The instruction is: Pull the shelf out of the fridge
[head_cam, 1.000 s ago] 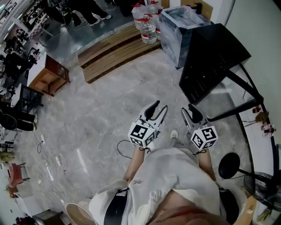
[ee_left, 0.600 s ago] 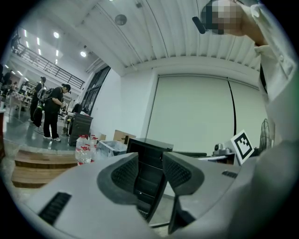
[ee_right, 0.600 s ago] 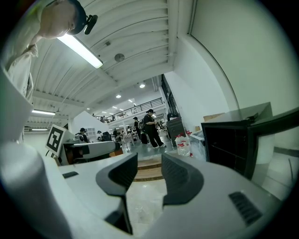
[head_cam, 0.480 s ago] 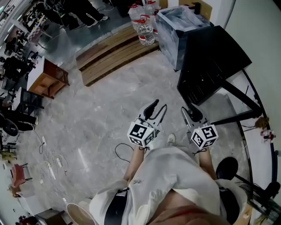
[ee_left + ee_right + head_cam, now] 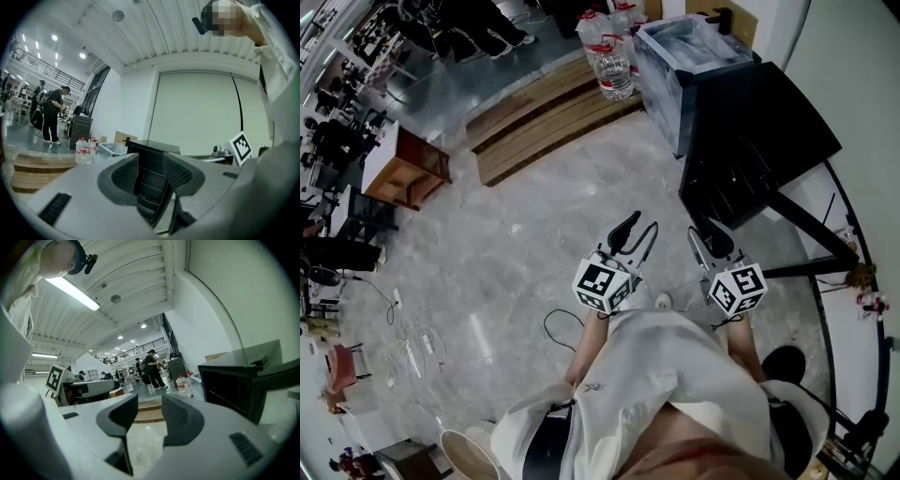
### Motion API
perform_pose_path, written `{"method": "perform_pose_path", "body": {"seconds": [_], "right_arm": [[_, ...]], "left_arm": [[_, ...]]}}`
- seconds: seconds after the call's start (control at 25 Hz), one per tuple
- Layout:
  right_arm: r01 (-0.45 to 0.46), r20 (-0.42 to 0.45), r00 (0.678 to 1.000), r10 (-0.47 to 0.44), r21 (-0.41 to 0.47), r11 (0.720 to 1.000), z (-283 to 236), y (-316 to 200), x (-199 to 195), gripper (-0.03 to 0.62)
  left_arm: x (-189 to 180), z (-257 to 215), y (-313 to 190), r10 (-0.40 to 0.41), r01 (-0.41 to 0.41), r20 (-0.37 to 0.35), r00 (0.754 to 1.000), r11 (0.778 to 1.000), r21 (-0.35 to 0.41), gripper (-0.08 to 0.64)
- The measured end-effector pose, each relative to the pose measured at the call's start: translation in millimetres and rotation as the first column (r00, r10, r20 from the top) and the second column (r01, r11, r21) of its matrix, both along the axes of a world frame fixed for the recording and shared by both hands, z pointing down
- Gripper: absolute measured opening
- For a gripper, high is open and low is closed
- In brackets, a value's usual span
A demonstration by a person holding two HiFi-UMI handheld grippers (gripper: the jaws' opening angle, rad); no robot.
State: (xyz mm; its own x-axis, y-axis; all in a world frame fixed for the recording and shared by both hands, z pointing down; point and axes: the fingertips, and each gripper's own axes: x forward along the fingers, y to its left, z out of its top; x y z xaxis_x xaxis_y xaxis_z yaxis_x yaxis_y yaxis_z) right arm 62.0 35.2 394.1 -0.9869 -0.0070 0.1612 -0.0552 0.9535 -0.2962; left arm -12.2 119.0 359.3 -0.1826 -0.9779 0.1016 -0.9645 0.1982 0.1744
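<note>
The black fridge (image 5: 755, 131) stands on the floor ahead and to the right in the head view, its open front facing me with dark wire shelves (image 5: 727, 178) inside. My left gripper (image 5: 639, 228) and right gripper (image 5: 705, 234) hover side by side at waist height, a short way short of the fridge. The left gripper view looks between its jaws (image 5: 151, 168) straight at the fridge's shelves (image 5: 150, 180). In the right gripper view the fridge (image 5: 234, 385) sits off to the right of the jaws (image 5: 150, 411). Both pairs of jaws stand slightly apart with nothing between them.
A translucent storage box (image 5: 689, 56) and water bottles (image 5: 614, 61) stand behind the fridge. Wooden steps (image 5: 544, 108) run across the back, and a wooden cabinet (image 5: 403, 164) stands at left. Cables (image 5: 417, 342) lie on the marble floor. People (image 5: 51, 112) stand far off.
The grippers keep the same pose. The scene has slid slightly in the head view as the head moved.
</note>
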Motion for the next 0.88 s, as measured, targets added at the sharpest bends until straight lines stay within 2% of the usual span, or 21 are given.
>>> {"method": "perform_pose_path", "body": {"seconds": [0.44, 0.88], "right_arm": [[0.016, 0.014, 1.0, -0.016, -0.005, 1.0, 2, -21, -22, 0.155], [-0.029, -0.001, 1.0, 0.029, 0.001, 1.0, 7, -41, -56, 0.153]], "left_arm": [[-14, 1, -23, -0.008, 0.008, 0.028, 1.0, 1.0, 0.006, 0.169], [-56, 5, -48, 0.028, -0.029, 0.023, 0.999, 0.999, 0.021, 0.169]]}}
